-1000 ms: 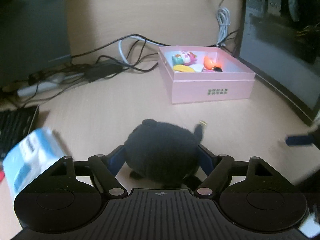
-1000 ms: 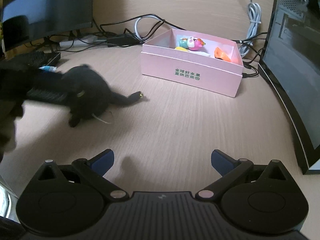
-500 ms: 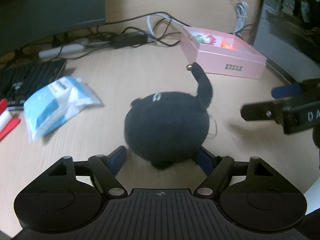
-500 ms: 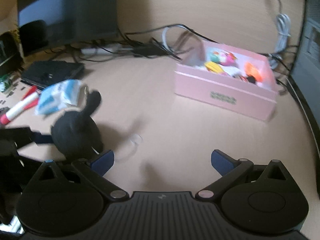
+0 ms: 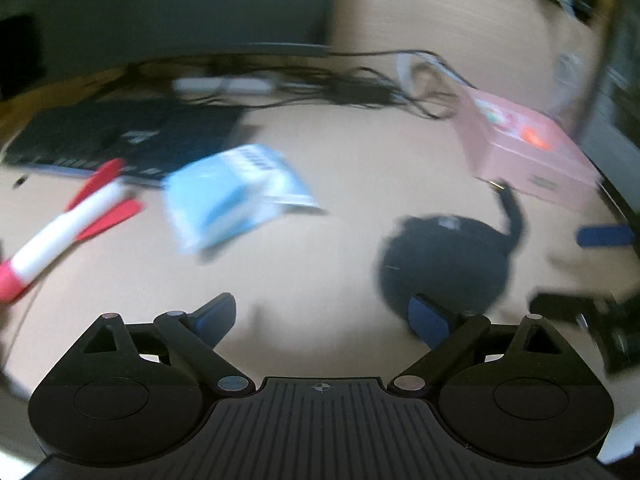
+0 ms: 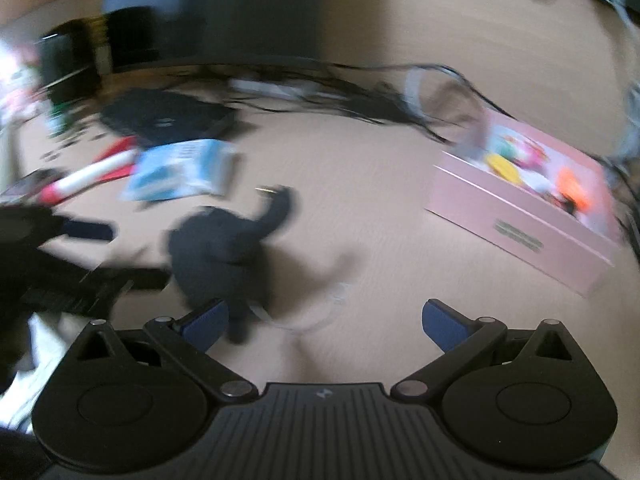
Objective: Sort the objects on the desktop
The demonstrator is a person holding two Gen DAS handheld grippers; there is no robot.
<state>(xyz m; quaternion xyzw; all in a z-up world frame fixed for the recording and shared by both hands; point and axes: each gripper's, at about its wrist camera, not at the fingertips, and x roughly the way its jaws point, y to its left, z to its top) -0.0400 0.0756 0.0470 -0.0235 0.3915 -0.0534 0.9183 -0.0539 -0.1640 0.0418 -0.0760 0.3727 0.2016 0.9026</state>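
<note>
Now my left gripper (image 5: 322, 320) has let go of the black plush toy (image 5: 444, 256): a second ago the toy sat squeezed between its pads, and here the jaws are opening with only bare bench (image 5: 320, 264) between them. The toy lies on the bench just off the right-hand pad, its thin tail pointing up towards the pink box (image 5: 532, 160) near the bench's far right edge. So the toy was set down short of the box, not sorted into it. My right gripper (image 6: 324, 320) stands wide open and empty, with the same toy (image 6: 224, 256) just ahead of its left pad, so I judge a handover to that side is intended. Further out, towards the left of the bench, the blue tissue pack (image 5: 236, 196) and the red-and-white marker (image 5: 60, 232) wait unsorted. Both views are smeared by motion.
</note>
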